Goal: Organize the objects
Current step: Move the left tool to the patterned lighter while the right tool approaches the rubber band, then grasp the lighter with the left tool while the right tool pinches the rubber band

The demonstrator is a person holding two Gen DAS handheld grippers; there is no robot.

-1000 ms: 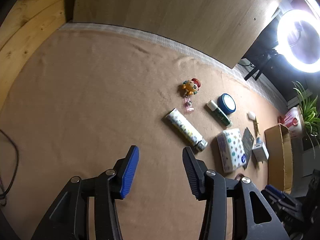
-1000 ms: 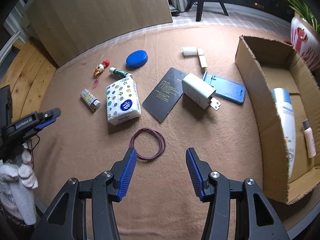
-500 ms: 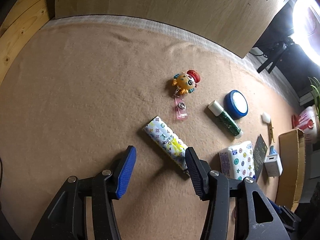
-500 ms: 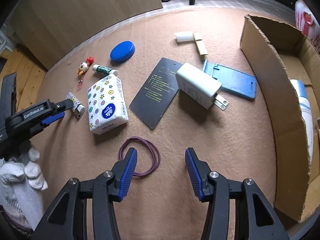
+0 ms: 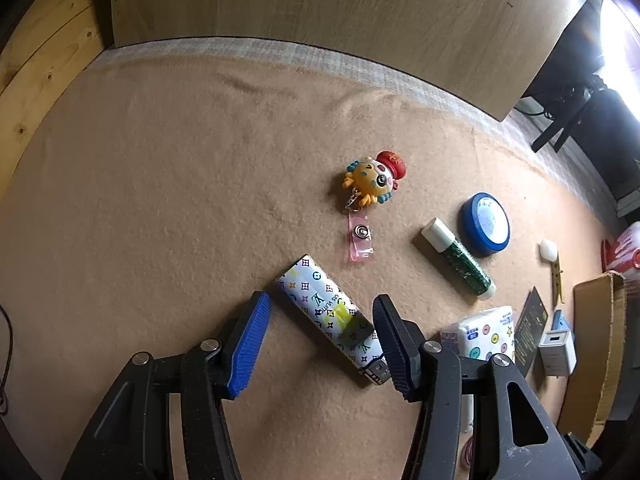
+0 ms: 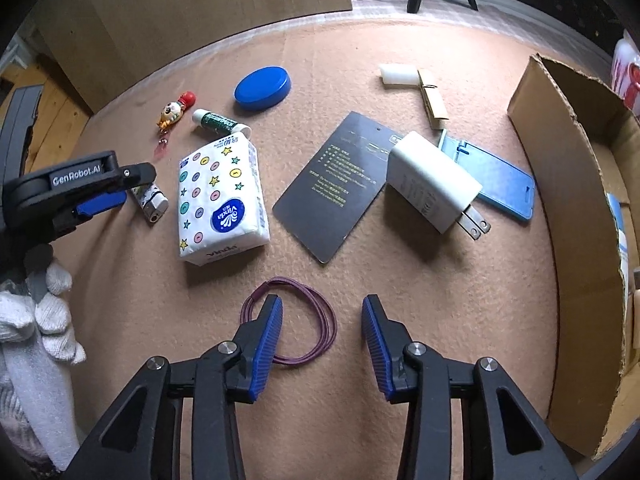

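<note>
Tan felt cloth (image 5: 160, 200) covers the surface, w/ wood panels behind. Left gripper (image 5: 320, 332) points down at a patterned lighter (image 5: 332, 316); jaws apart and have just been opening, lighter lying diagonally btwn the blue pads (image 5: 248, 344), its metal end just beside the right pad, no squeeze visible. Ahead of the fingers: cartoon keychain (image 5: 374, 178), then to the right a green lip balm (image 5: 460, 258) and blue lid (image 5: 486, 224). In the right wrist view a white-gloved hand (image 6: 40, 320) carries that tool at far left. Tissue pack (image 6: 220, 200), black card (image 6: 340, 184), white charger (image 6: 430, 184) and blue holder (image 6: 500, 184) lie ahead of the right gripper (image 6: 322, 344). Its jaws are apart but have just been closing; purple hair tie (image 6: 316, 320) lies flat, partly under the left pad, part of the loop in the gap. Cardboard box (image 6: 560, 160) stands well to the right.
</note>
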